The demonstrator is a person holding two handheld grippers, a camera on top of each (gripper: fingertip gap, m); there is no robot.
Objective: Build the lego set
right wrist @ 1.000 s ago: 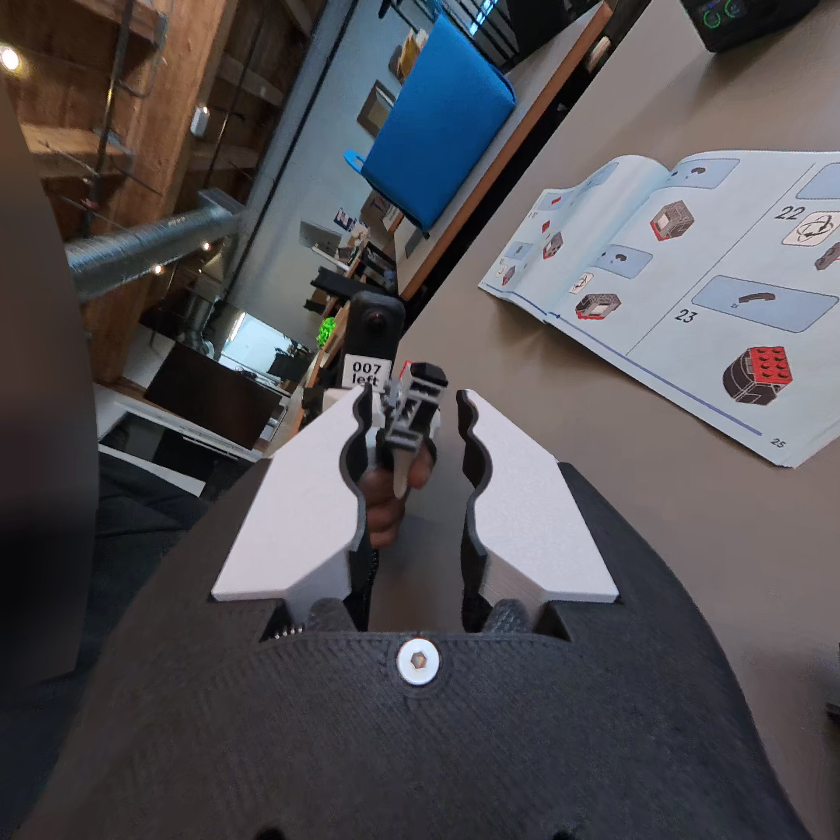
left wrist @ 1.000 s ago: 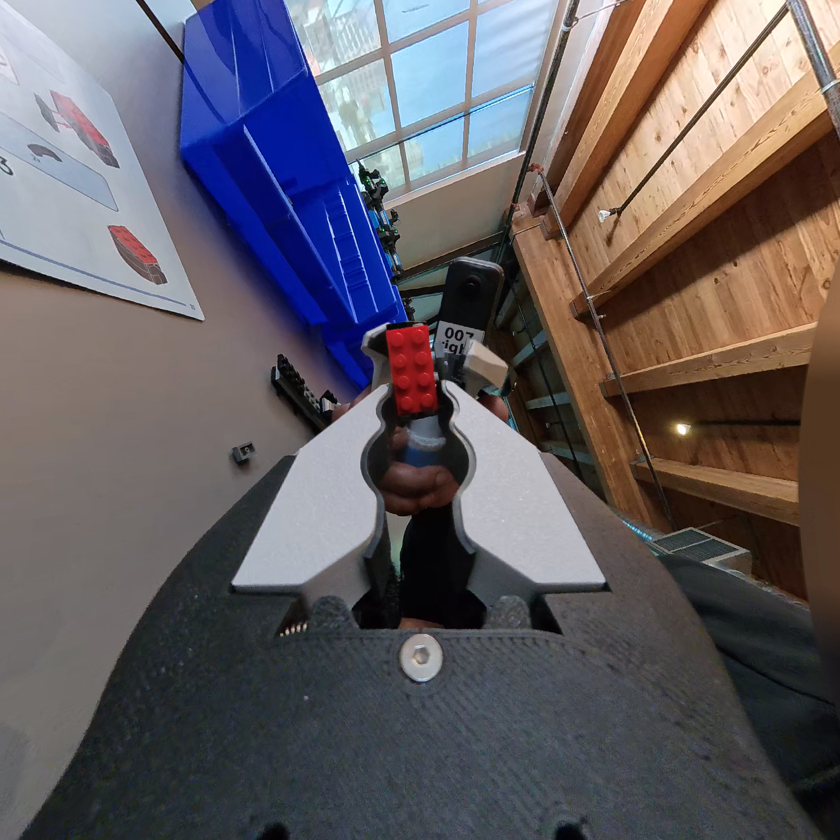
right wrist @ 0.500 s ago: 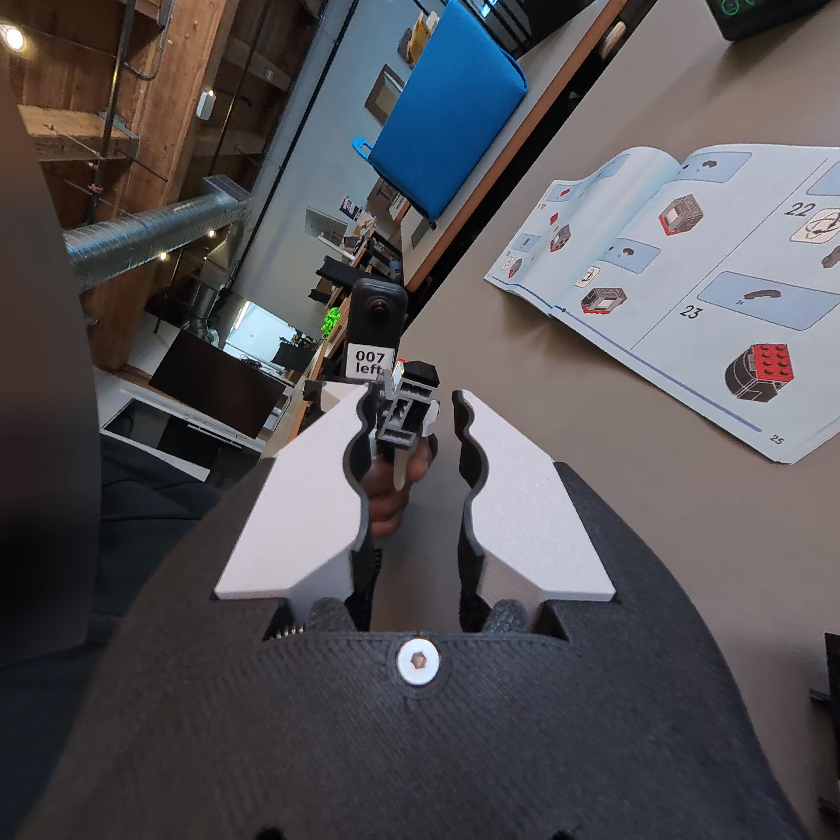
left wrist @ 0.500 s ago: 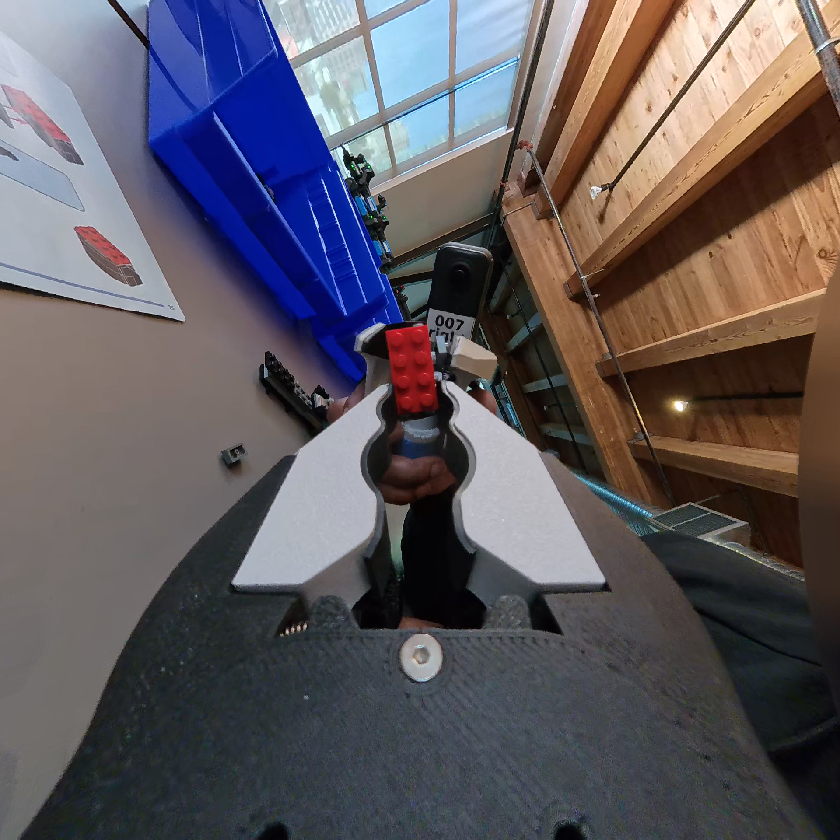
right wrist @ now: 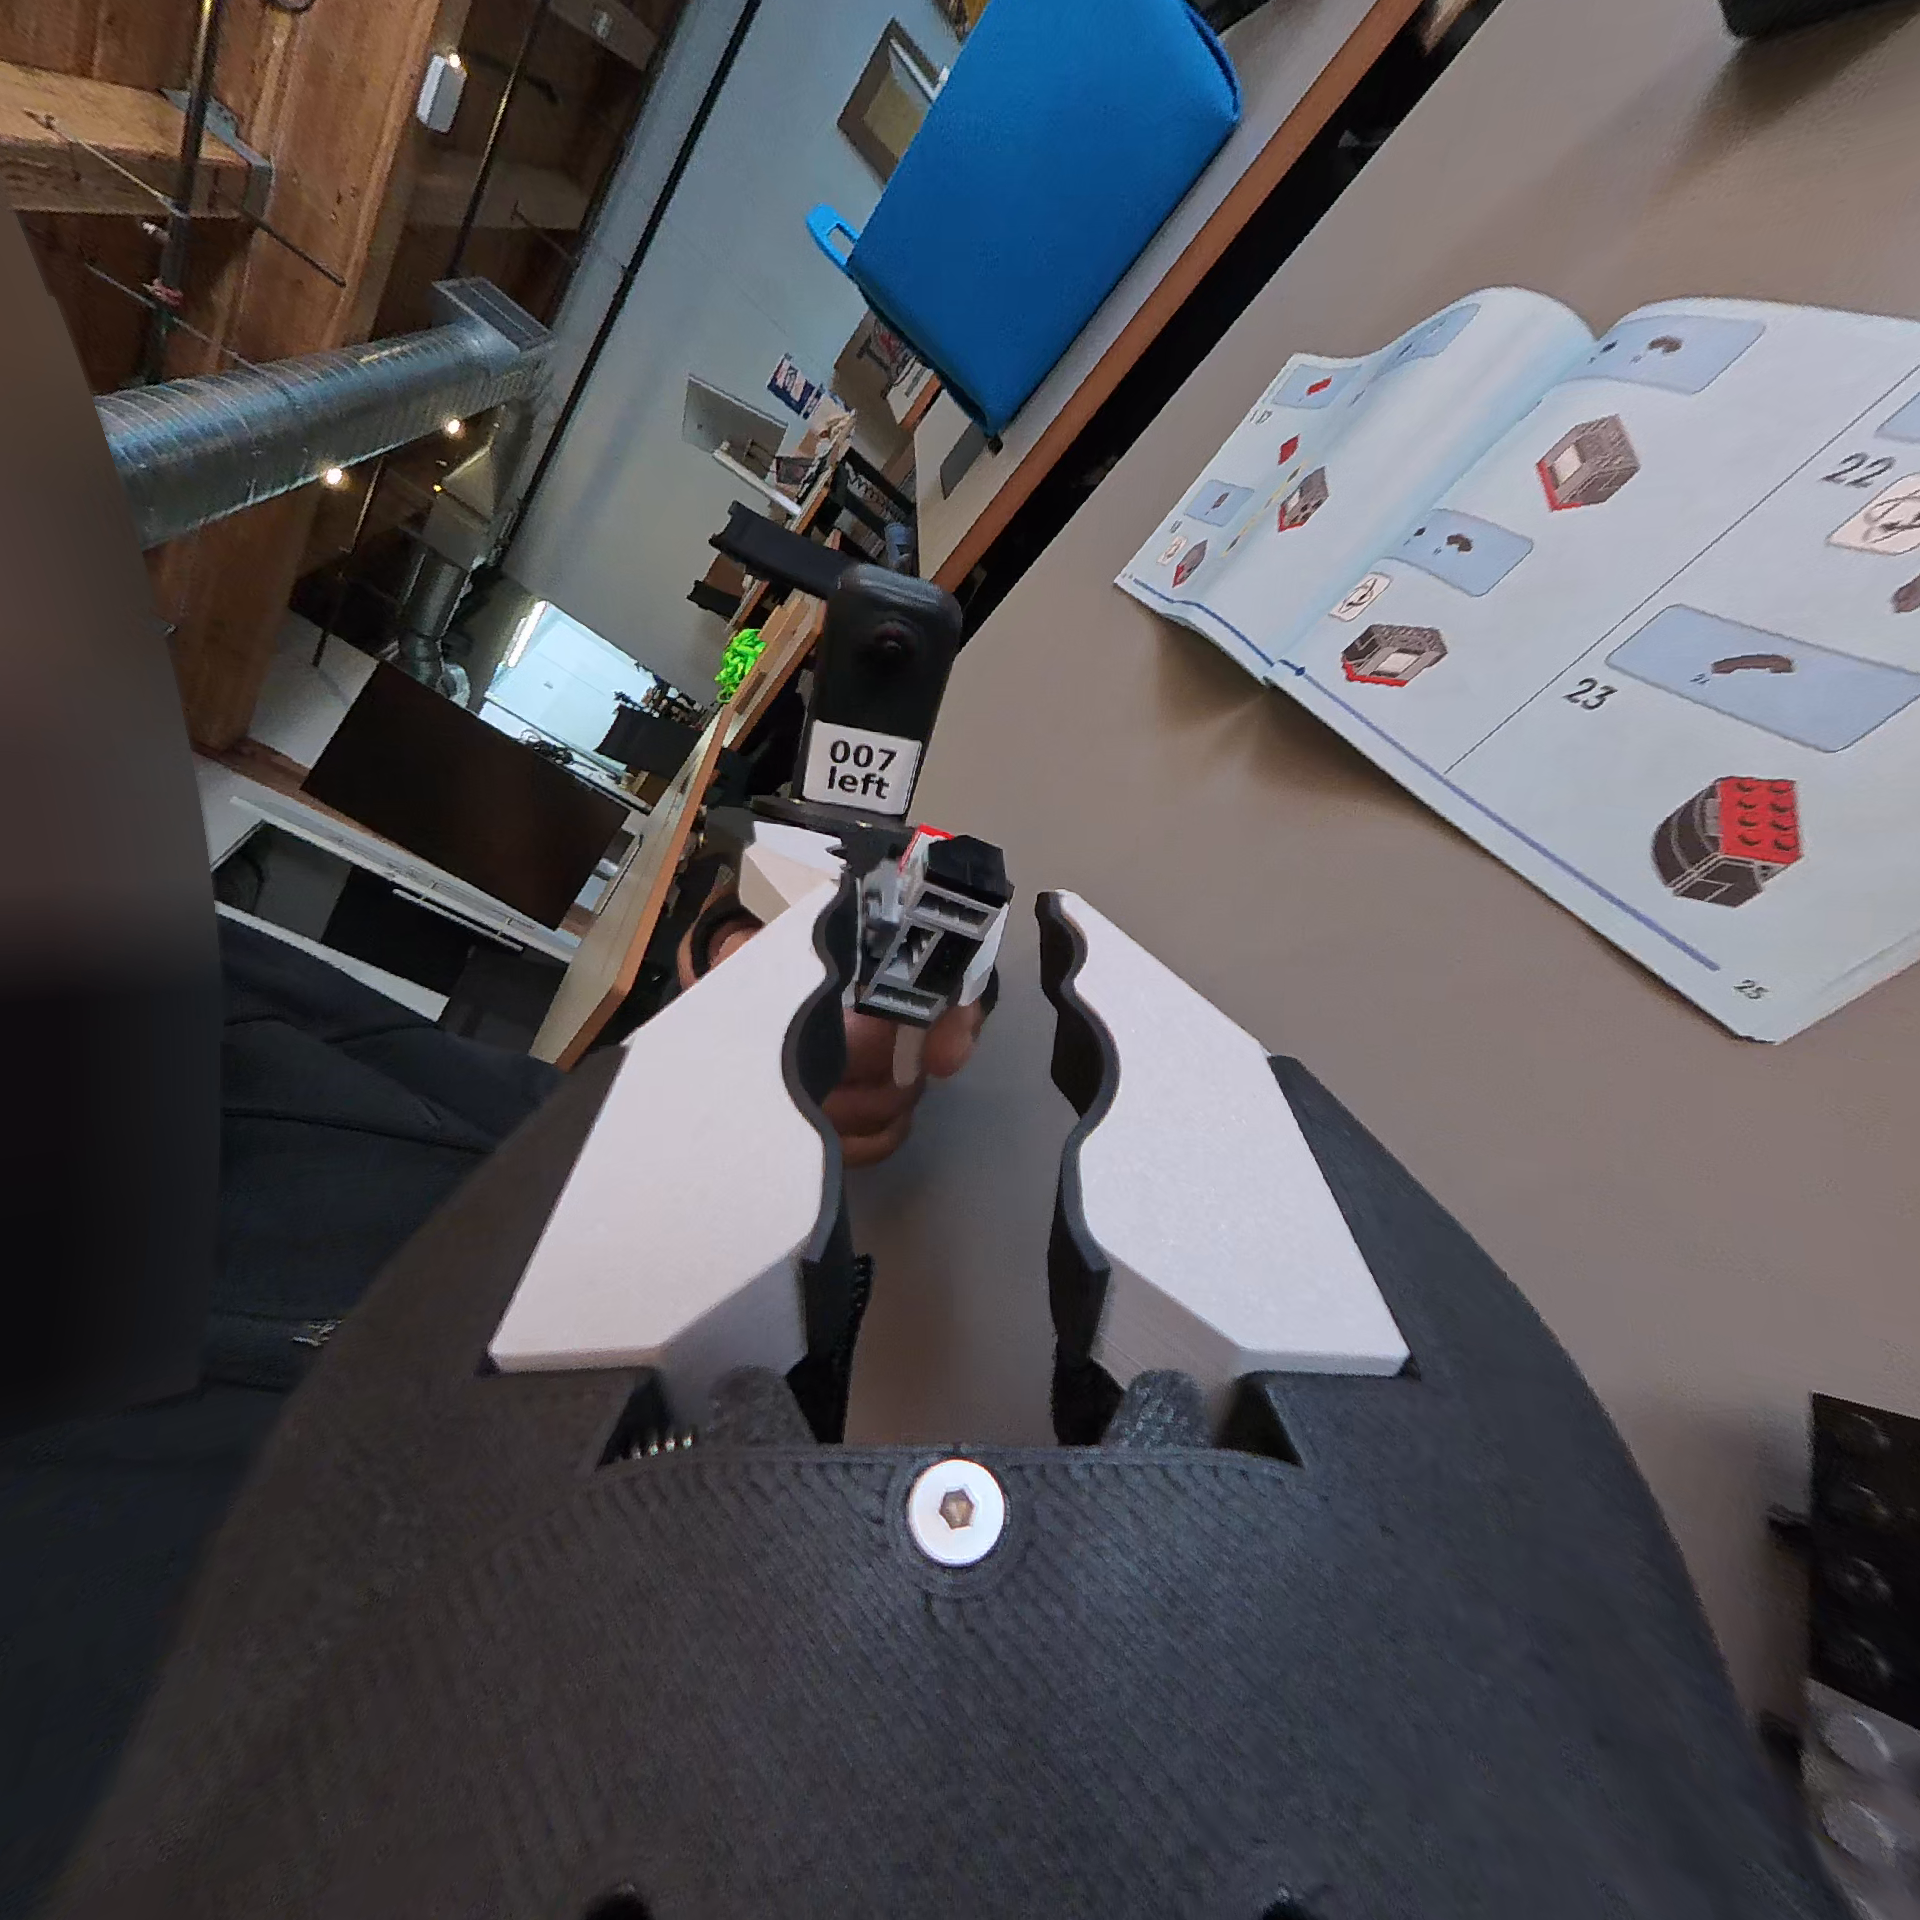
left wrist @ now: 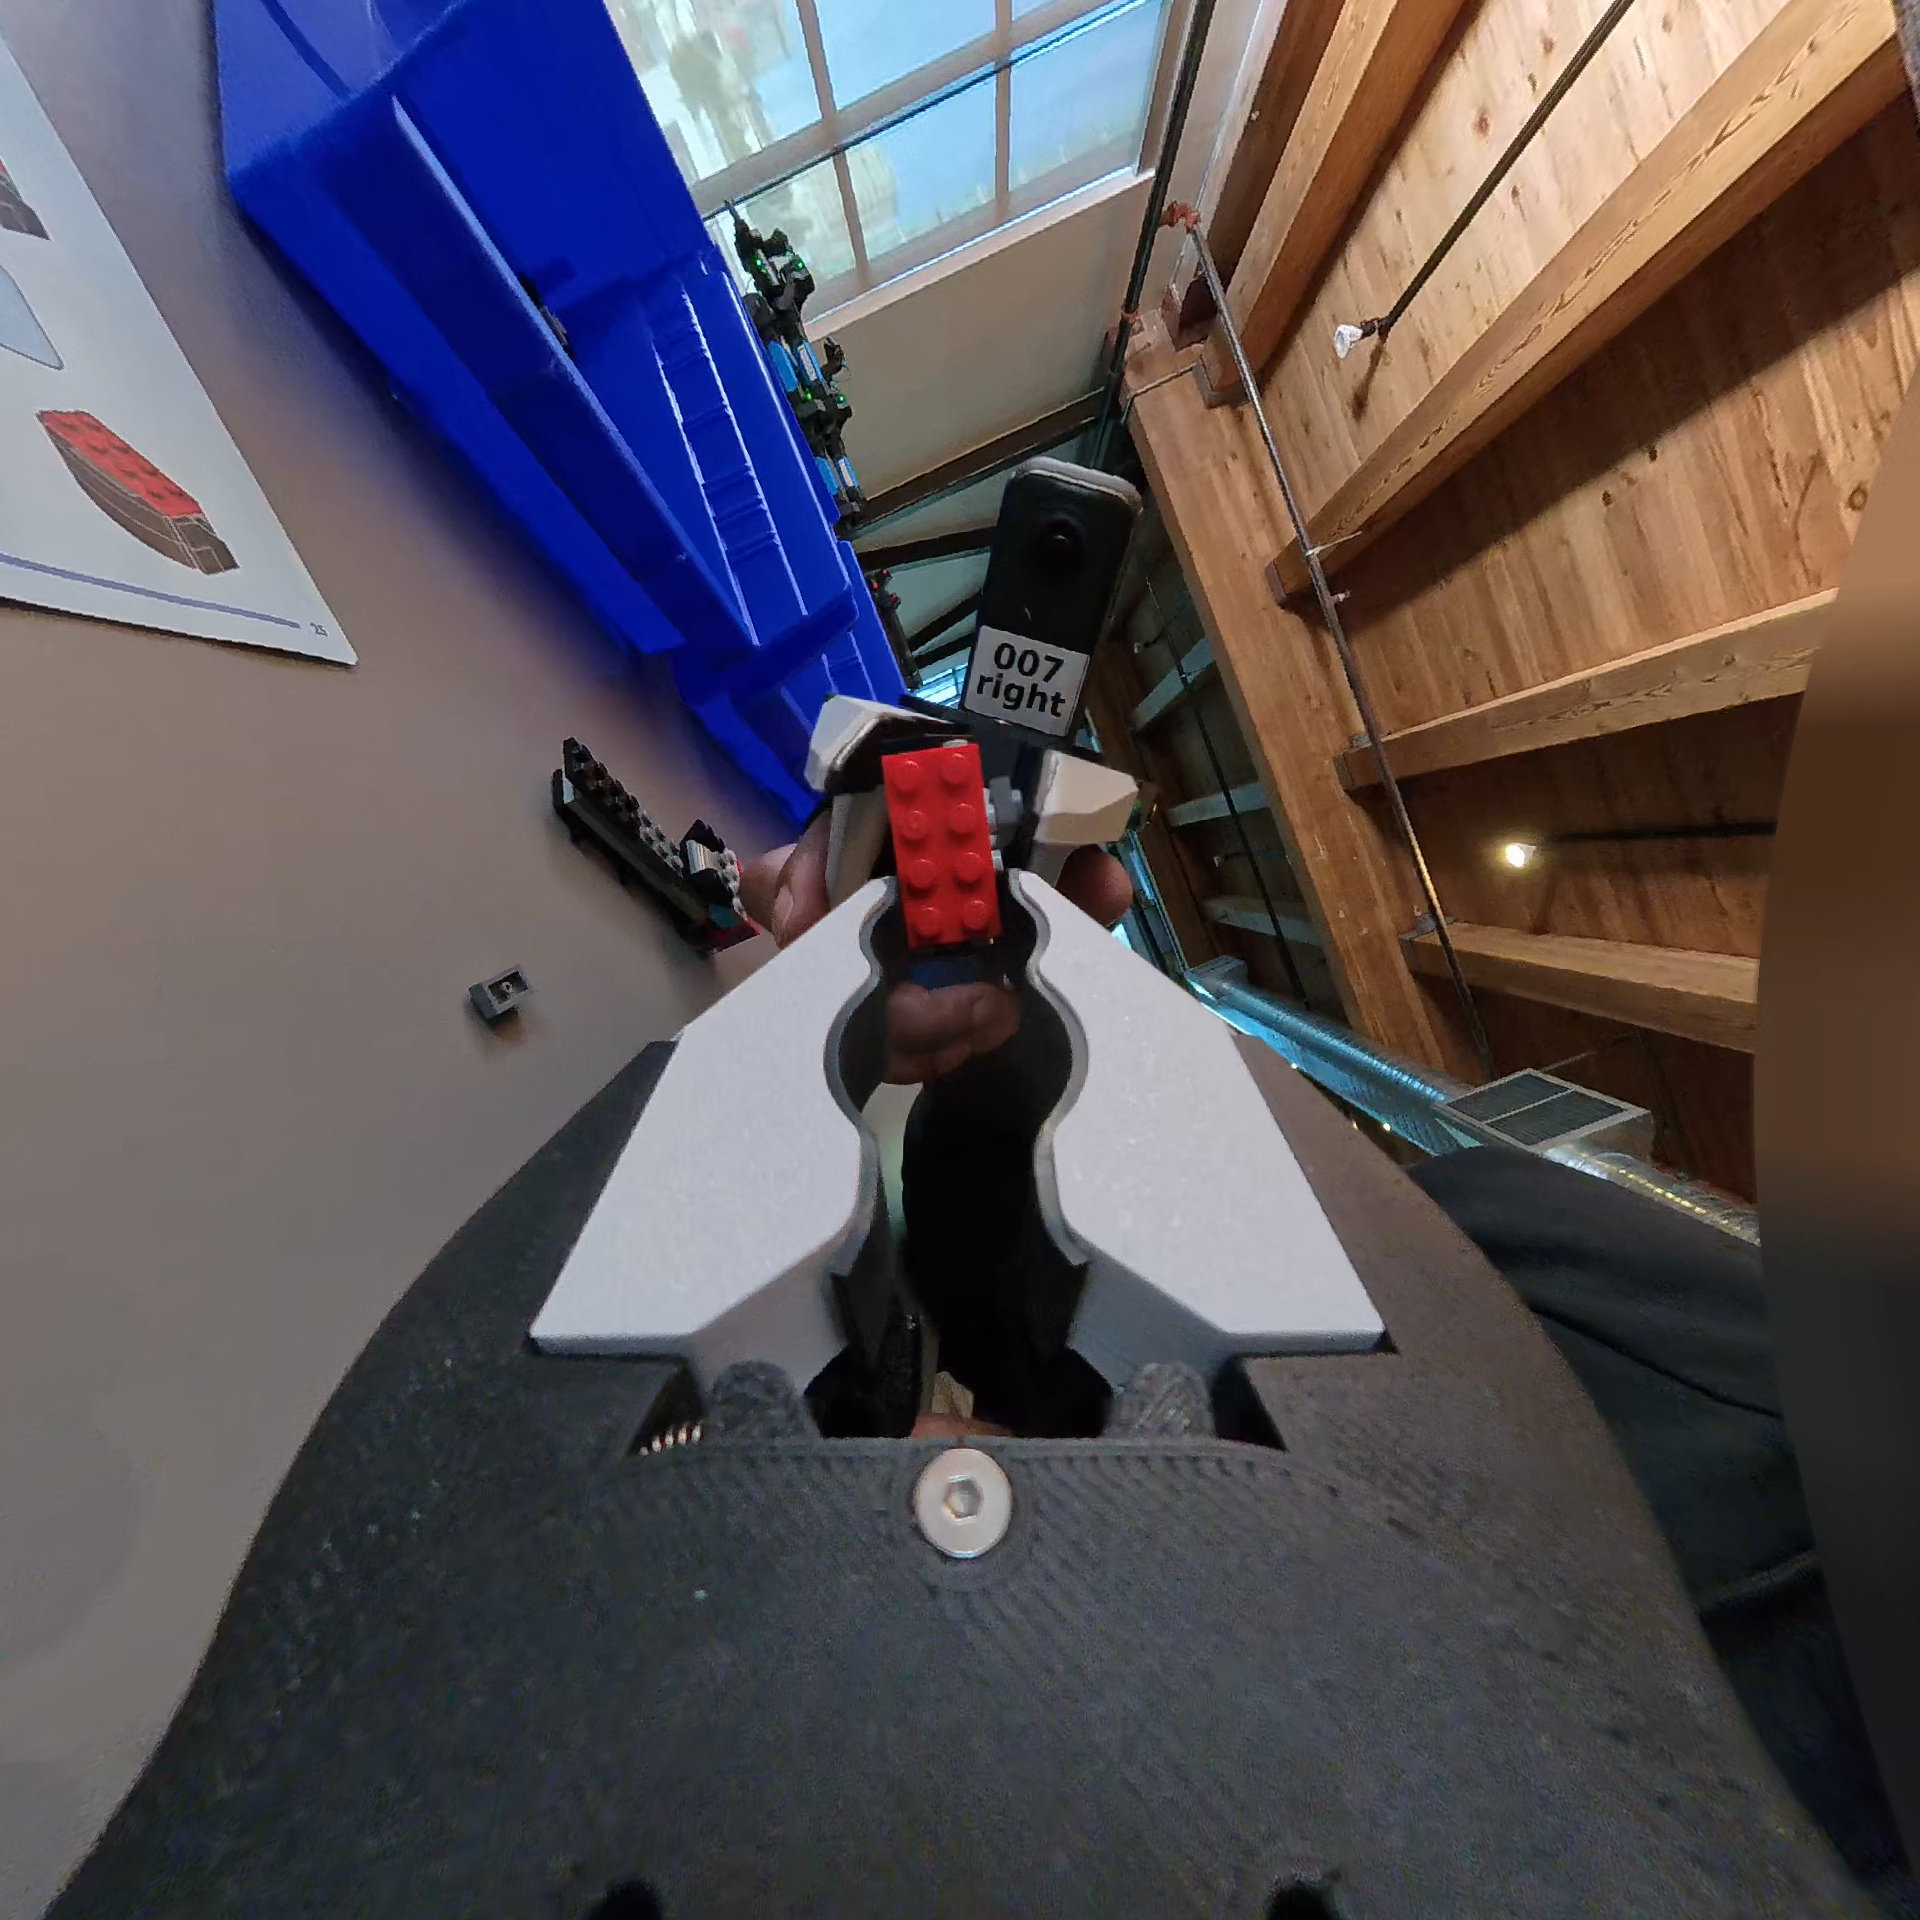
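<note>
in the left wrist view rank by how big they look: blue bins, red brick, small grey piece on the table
1. blue bins
2. red brick, though nearness to the camera enlarges it
3. small grey piece on the table

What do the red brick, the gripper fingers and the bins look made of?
Red brick: glossy moulded plastic, studs catch light. Left gripper fingers: matte grey, grainy, likely printed plastic. Blue bins: shiny hard plastic, by the reflections.

Daylight pours through the window (left wrist: 914, 114), bright and slightly washed out. Small lamps (left wrist: 1517, 855) glow among the dim wooden beams. Wide-angle bending curves the edges; a dark smeared blur (right wrist: 94, 831) covers one side.
</note>
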